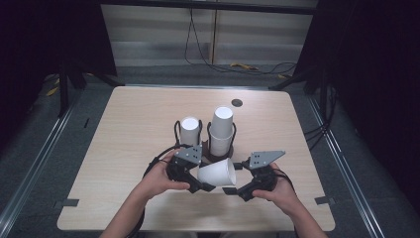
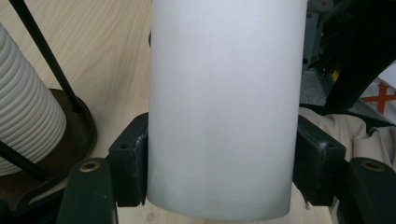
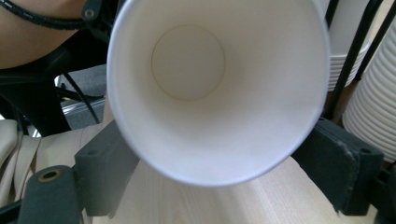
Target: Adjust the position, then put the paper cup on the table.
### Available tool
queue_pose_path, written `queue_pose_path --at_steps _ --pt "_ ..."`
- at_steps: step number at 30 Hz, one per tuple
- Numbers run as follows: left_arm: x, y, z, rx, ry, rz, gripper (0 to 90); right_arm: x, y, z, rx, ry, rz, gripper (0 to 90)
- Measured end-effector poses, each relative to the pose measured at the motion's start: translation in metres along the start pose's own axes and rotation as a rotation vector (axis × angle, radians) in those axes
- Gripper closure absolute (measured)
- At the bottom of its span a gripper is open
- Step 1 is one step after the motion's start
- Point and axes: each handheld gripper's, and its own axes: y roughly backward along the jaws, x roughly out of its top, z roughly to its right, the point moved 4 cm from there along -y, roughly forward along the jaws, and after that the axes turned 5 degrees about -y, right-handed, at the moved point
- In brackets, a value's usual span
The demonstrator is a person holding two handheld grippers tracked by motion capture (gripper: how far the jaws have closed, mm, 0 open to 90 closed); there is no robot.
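Note:
A white paper cup (image 1: 218,172) lies on its side above the table's front middle, mouth toward my right. My left gripper (image 1: 204,177) is shut on it: in the left gripper view both pads press the cup's wall (image 2: 224,93). My right gripper (image 1: 234,178) faces the cup's open mouth (image 3: 205,70); its jaws stand on either side of the round, unsquashed rim, and I see no press. Just behind stand two stacks of white cups in black wire holders, a short stack (image 1: 189,130) and a taller stack (image 1: 221,130), on a dark round base (image 1: 218,154).
The ribbed cup stack (image 2: 23,116) and its base (image 2: 74,135) lie close to the left gripper's left; the stacks (image 3: 373,107) are at the right gripper's right. A black round spot (image 1: 236,102) marks the far table; tape pieces (image 1: 67,203) sit at the front corners.

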Motion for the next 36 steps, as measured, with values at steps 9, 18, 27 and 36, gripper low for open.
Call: queue_pose_path --at_steps 9,18,27,36 --pt "-0.001 -0.003 0.000 0.006 -0.012 -0.018 32.2 0.001 0.002 0.000 0.004 -0.014 0.017 16.8" --pt "-0.002 -0.009 0.000 0.009 -0.015 -0.046 32.1 0.006 0.004 0.000 -0.001 -0.013 0.037 18.1" --pt "-0.005 -0.017 -0.001 0.044 -0.028 -0.115 22.4 0.009 0.010 -0.001 -0.010 0.011 0.014 21.6" --pt "-0.014 -0.001 -0.004 0.123 0.023 -0.225 16.7 0.006 0.020 0.007 -0.064 0.012 -0.018 21.8"
